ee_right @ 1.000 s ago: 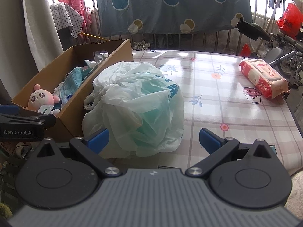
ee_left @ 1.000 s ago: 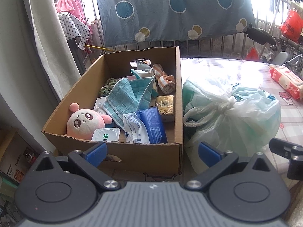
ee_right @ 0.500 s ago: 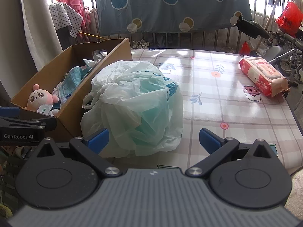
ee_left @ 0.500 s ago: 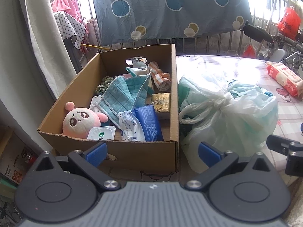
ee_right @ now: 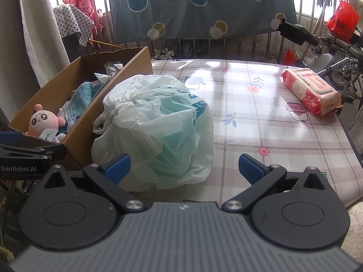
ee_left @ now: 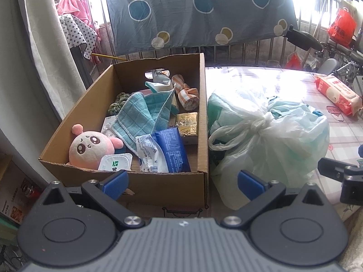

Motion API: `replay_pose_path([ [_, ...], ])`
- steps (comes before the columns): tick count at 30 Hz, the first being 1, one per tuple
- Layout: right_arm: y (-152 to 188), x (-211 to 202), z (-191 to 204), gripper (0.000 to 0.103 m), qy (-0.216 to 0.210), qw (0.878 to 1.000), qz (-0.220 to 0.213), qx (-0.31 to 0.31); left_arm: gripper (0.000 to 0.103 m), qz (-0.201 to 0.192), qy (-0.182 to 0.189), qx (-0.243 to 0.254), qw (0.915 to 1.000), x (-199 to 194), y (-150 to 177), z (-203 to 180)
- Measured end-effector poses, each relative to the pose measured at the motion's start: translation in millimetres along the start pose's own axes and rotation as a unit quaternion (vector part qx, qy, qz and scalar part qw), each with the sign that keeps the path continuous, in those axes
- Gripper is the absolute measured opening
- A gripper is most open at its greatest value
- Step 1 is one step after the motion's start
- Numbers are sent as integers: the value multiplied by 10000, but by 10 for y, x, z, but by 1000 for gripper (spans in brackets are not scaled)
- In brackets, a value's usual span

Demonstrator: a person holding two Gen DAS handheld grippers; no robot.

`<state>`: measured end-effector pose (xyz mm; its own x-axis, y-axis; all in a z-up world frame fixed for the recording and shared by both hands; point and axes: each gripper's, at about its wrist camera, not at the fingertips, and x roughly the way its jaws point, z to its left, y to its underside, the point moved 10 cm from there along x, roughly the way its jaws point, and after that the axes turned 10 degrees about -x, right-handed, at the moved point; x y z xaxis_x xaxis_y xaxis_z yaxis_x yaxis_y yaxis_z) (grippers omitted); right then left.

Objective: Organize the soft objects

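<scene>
The cardboard box [ee_left: 127, 131] is already pretty full w/ soft stuff like the pink plush toy [ee_left: 90, 149] and the blue cloth [ee_left: 138, 115], but the tied plastic bag [ee_right: 158, 133] sits on the table [ee_right: 261, 117] touching the box's right wall, and the red wipes pack [ee_right: 310, 90] lies far off by the right edge, so I think there's more to do. Left gripper [ee_left: 182, 180] and right gripper [ee_right: 183, 166] both have fingers spread wide & hold nothing. Lots of bare table betw. bag & wipes to move in, but not much room left in the box.
</scene>
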<state>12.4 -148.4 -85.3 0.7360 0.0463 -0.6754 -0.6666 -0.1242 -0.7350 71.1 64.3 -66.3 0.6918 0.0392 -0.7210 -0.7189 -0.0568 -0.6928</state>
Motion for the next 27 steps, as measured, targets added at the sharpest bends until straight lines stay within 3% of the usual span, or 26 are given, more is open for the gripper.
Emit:
replay_pose_path([
  [27,1,12,28,102,-15,10000,7,-1,103,-8,-65,-42,10000,4,-12,42],
])
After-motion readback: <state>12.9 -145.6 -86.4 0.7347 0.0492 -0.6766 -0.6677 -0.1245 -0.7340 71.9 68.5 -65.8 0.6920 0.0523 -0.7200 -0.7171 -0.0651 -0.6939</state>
